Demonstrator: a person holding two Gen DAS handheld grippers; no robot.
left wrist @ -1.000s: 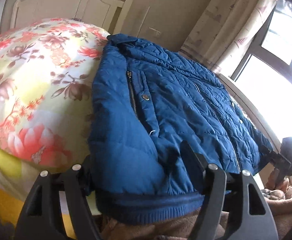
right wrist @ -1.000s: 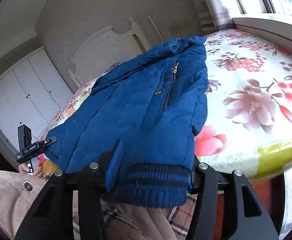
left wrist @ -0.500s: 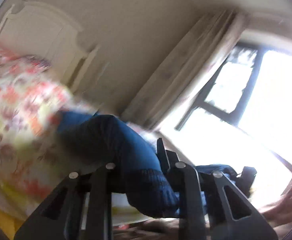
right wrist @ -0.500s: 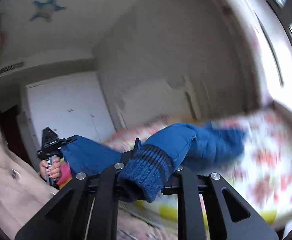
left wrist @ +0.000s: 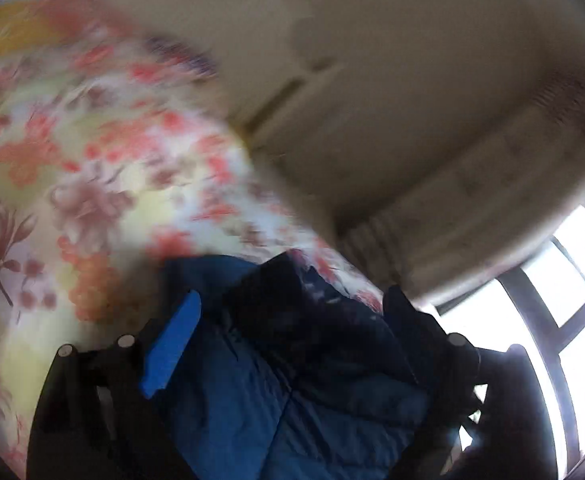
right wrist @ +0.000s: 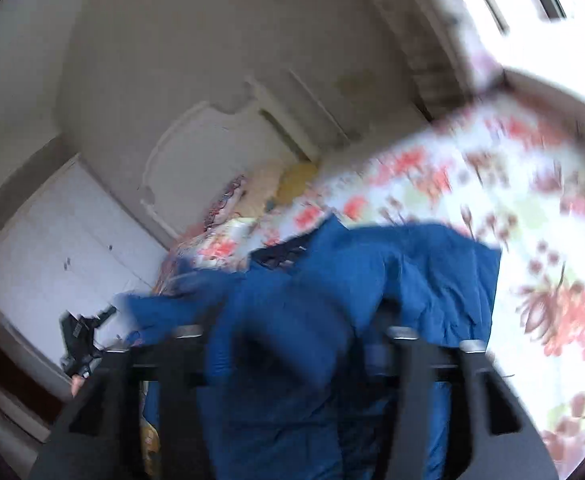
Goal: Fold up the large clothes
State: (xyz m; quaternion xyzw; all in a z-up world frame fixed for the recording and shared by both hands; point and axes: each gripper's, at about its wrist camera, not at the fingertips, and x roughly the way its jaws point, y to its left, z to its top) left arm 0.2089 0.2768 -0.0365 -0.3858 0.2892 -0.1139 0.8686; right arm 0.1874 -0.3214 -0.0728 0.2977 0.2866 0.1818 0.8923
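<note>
1. The blue jacket (right wrist: 292, 360), spread flat and hem-first across the bed one second ago, now lies bunched at the lower centre of both wrist views, its hem carried up over the body of the garment toward the collar
2. The right gripper (right wrist: 292, 344) is closed on a thick roll of the jacket, which fills the gap between its fingers
3. The left gripper (left wrist: 292, 344) looks wider than half a second ago, its blue pad (left wrist: 170, 344) bare at lower left; quilted fabric lies between the fingers, but blur hides whether they pinch it
4. The floral bedspread (right wrist: 532, 220), formerly covered, shows across the right of the right wrist view
5. Judged from this, the first bottom-to-top fold is landing; releasing and flattening comes next
</note>
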